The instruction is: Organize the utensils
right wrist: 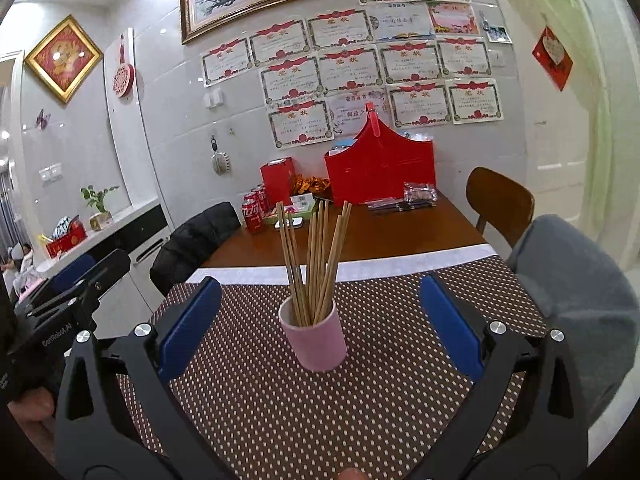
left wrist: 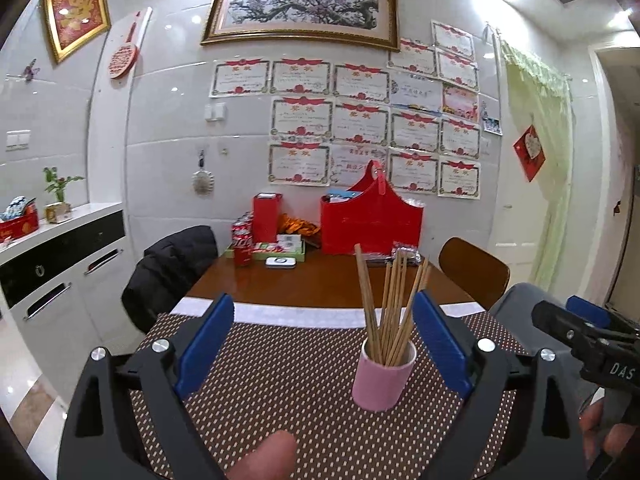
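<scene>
A pink cup (left wrist: 383, 376) stands upright on the brown dotted placemat (left wrist: 280, 380) and holds several wooden chopsticks (left wrist: 390, 304), fanned out. My left gripper (left wrist: 323, 312) is open and empty, with the cup just inside its right finger, a little ahead. In the right wrist view the same cup (right wrist: 316, 338) and chopsticks (right wrist: 316, 264) stand between and ahead of my open, empty right gripper (right wrist: 320, 292). The right gripper also shows at the right edge of the left wrist view (left wrist: 588, 336). The left gripper shows at the left of the right wrist view (right wrist: 72, 280).
The wooden table (left wrist: 320, 280) carries a red basket (left wrist: 370, 220), a red box (left wrist: 266, 216), cola cans (left wrist: 242, 242) and packets at the back by the wall. Chairs stand left (left wrist: 172, 272) and right (left wrist: 474, 268). A white cabinet (left wrist: 60, 272) is at left.
</scene>
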`<state>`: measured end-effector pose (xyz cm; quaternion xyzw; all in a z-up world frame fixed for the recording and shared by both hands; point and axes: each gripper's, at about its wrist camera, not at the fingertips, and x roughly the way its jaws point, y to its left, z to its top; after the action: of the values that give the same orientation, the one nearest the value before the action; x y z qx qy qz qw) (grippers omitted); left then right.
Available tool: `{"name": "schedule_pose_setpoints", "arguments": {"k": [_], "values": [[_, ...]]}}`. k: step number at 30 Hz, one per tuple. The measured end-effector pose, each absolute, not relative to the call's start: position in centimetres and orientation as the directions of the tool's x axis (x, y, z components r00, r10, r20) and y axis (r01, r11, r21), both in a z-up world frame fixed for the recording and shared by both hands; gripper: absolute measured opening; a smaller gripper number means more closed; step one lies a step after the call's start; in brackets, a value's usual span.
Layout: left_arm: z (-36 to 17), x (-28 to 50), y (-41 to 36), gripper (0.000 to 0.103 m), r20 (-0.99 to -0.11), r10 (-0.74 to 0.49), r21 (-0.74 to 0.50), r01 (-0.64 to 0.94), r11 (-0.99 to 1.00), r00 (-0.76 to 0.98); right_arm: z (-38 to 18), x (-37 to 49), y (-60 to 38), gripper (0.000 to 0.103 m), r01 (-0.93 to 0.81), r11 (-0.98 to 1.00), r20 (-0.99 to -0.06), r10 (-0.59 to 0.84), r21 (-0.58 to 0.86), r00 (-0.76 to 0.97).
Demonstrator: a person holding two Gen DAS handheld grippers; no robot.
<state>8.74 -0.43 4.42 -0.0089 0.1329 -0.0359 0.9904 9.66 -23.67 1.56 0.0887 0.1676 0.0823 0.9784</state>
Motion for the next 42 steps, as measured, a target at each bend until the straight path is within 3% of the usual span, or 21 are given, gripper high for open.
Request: {"name": "schedule_pose_setpoints", "arguments": {"k": [14,42], "values": [[3.6,4.4,-0.6,0.090,-0.293,-0.020,0.004,0.022,1.000,0.956,1.3,5.6,-21.9,0.098,-0.099,0.987,-0.336,0.138,0.130,0.932],[3.5,3.0,-1.1,0.090,-0.262,0.020,0.039,-0.010,0.999,0.965,1.4,4.8,-21.2,0.098,-0.099,0.989,-0.332,0.130,0.109,0.934]]}}
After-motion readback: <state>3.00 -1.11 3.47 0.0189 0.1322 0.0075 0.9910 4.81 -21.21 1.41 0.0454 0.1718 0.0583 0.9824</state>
